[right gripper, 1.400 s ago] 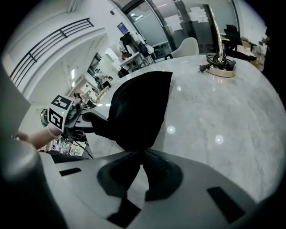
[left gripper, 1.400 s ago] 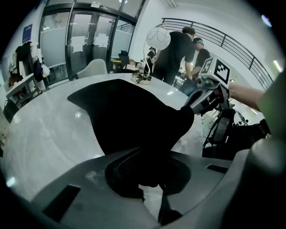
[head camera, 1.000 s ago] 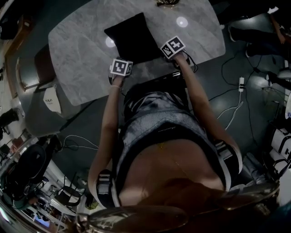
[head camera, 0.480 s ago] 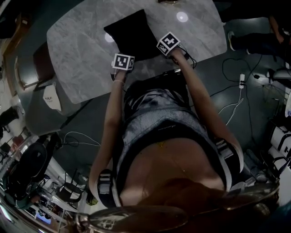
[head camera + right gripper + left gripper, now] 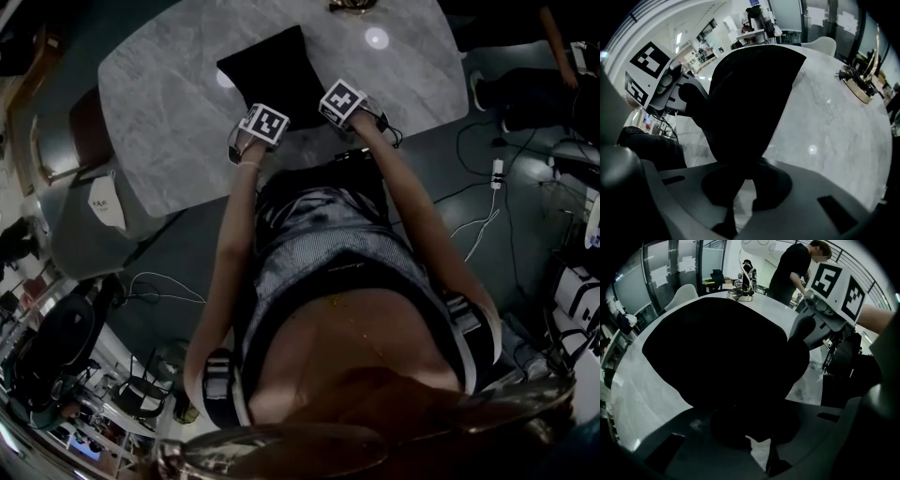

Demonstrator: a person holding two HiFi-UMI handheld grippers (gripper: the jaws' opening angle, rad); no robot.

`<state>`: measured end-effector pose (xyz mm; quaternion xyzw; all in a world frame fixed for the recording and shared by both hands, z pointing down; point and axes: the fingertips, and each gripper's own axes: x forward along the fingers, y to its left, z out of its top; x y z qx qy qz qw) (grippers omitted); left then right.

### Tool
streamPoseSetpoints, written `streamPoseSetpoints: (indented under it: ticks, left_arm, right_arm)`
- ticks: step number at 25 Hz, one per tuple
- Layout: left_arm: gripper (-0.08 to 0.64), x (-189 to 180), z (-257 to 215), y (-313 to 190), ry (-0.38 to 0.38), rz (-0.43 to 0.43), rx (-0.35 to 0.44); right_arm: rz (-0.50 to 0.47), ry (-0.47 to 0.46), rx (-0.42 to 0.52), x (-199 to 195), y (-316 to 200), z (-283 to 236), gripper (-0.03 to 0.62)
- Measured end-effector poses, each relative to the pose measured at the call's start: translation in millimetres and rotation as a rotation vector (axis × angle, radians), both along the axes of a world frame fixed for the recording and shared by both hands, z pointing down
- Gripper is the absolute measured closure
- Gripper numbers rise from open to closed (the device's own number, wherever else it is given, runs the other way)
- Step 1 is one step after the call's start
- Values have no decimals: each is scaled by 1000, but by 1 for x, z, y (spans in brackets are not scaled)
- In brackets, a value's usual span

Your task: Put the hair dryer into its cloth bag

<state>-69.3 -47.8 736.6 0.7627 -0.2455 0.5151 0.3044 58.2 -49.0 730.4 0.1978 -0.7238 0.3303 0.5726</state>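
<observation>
Both grippers clamped on the near hem of the cloth bag.
I saw the black bag lying on the marble table, its near hem close to the table's near edge. Bare marble lay open on both sides, and a brass stand stood well apart at the far rim. The left gripper and right gripper each had their jaws nearly together, pinching the bag's fabric. I could not tell where the hair dryer was.

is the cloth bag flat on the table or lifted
On the table: cloth bag lies spread, left gripper and right gripper pinching its near edge.
</observation>
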Motion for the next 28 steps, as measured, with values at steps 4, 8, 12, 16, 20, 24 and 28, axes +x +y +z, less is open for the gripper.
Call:
streamPoseSetpoints:
  ticks: [4, 8, 12, 16, 20, 24, 28]
  left_arm:
    - [529, 2, 0, -2, 2, 19, 9]
    - [529, 0, -2, -6, 12, 14, 45]
    - [529, -6, -3, -6, 18, 13, 83]
    - [419, 0, -21, 13, 213, -100, -4]
    - [365, -17, -79, 6, 393, -229, 50]
    - [368, -36, -121, -23, 520, -407, 136]
    - [486, -22, -72, -18, 413, -358, 16]
  right_arm:
    - [-21, 4, -3, 0, 0, 1, 518]
    - [-11, -4, -15, 0, -1, 2, 518]
    - [-35, 9, -1, -1, 0, 2, 517]
    - [-48, 15, 4, 1, 1, 2, 518]
    - [-47, -2, 3, 2, 1, 0, 518]
    - [-42, -15, 7, 2, 0, -1, 518]
    - [-29, -45, 5, 1, 1, -2, 518]
